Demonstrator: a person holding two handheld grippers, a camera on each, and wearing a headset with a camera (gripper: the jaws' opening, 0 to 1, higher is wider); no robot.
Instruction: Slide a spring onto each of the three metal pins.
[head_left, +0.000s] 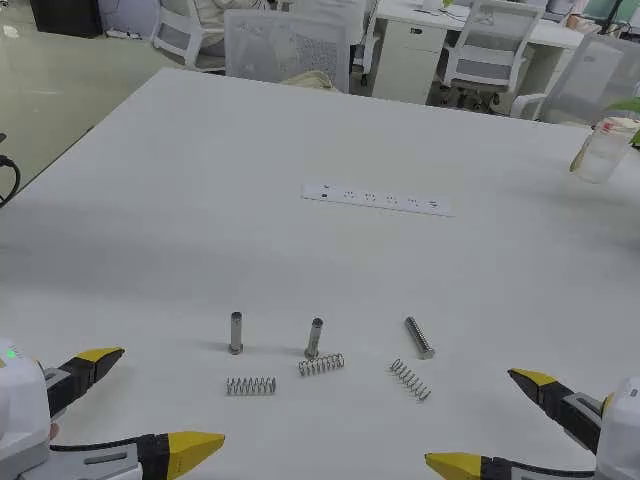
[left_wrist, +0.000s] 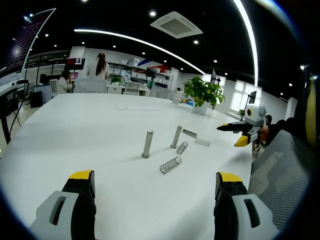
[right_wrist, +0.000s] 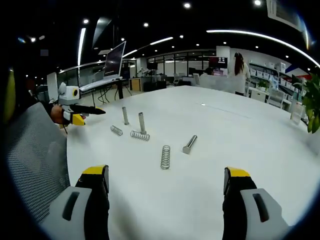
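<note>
Nearest, the left gripper (head_left: 160, 395) and right gripper (head_left: 473, 417) hover empty, jaws spread. Beyond lie the left spring (head_left: 250, 385), middle spring (head_left: 321, 364) and right spring (head_left: 410, 380), all loose. Behind them, the left pin (head_left: 235, 333) and middle pin (head_left: 314, 338) stand and the right pin (head_left: 419, 337) lies flat. Judged first step: pinch a spring.

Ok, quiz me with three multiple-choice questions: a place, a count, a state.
1. Where is the power strip?
A. Beyond the pins
B. Between pins and person
C. Left of the pins
2. How many springs lie on the table?
A. Two
B. Three
C. Five
3. In the head view, the rightmost pin is:
A. upright
B. lying on its side
C. wearing a spring

1 A, it lies farther up the table than the pins.
2 B, three loose springs lie before the pins.
3 B, it lies flat; the other two stand.
</note>
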